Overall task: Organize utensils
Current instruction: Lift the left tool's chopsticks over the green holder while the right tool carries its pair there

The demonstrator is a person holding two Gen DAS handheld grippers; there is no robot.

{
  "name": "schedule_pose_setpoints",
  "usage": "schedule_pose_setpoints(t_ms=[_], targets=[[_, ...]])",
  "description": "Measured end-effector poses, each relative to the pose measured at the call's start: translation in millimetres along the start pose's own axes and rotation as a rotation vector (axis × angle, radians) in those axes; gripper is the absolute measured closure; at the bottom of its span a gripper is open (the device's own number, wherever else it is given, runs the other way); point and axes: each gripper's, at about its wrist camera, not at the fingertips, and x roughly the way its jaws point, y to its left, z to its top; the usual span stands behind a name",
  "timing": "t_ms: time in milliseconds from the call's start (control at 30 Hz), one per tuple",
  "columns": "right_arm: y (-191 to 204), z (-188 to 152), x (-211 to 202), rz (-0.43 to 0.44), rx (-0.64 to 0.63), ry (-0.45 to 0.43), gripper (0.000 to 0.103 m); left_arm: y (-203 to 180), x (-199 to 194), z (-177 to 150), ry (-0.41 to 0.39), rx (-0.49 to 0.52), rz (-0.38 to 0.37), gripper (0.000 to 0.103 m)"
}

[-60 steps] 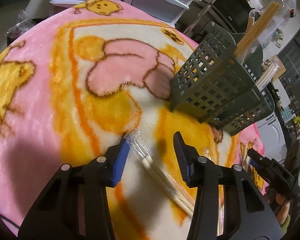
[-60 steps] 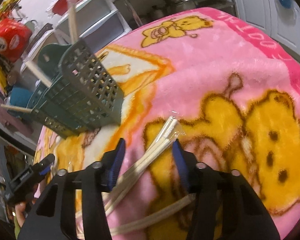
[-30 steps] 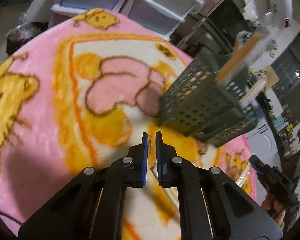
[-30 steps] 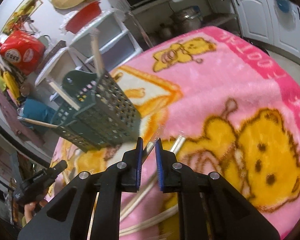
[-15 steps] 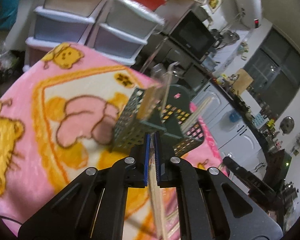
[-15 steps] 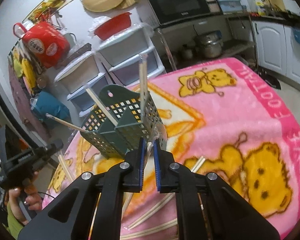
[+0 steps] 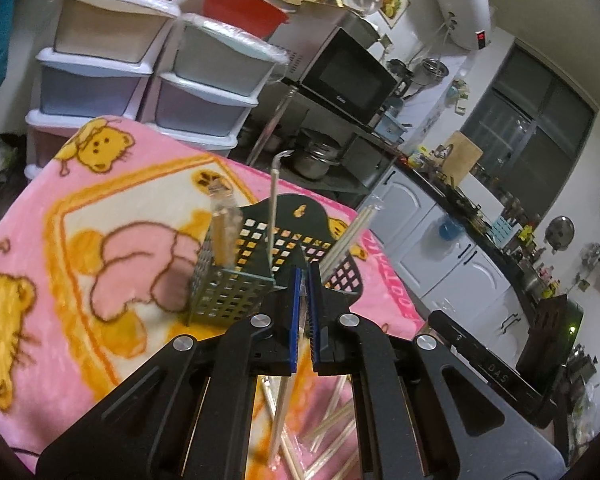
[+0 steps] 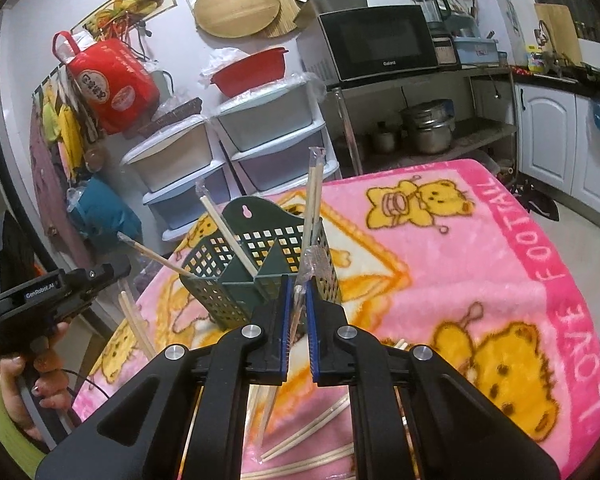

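A dark green perforated utensil caddy [image 7: 236, 280] [image 8: 260, 264] stands on the pink bear blanket [image 7: 60, 240] [image 8: 440, 260], with a few chopsticks [image 8: 224, 232] leaning in its compartments. My left gripper [image 7: 304, 280] is shut on a wrapped pair of chopsticks [image 7: 282, 408], whose lower end hangs below the fingers, just in front of the caddy. My right gripper [image 8: 297, 304] is shut on another wrapped pair [image 8: 313, 200], which rises past the caddy's right compartment. Several loose chopsticks [image 7: 328, 428] [image 8: 312, 432] lie on the blanket beneath both grippers.
Stacked plastic drawers [image 7: 112, 80] [image 8: 260, 140] stand behind the table. A metal rack holds a microwave [image 7: 348, 76] [image 8: 380, 40] and pots. White cabinets [image 8: 560, 140] are at the right. A person's hand [image 8: 40, 380] grips the left tool at the blanket's left edge.
Both grippers closed on chopstick pairs lying on the blanket and rose with them. The caddy now sits lower and straight ahead in both views.
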Motion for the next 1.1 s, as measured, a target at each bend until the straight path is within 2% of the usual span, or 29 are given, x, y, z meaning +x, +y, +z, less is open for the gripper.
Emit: schedule_pose_setpoints(t_ms=[667,1100], targets=[[20,15,-18,0.021,-0.068,-0.056,0.097,-44,-7,17,-0.025,0.118,-0.054,0.101],[44,36,-28,0.041,-0.13,-0.12,0.097,-71,-24,48,-0.099,0.176,-0.09,0.101]])
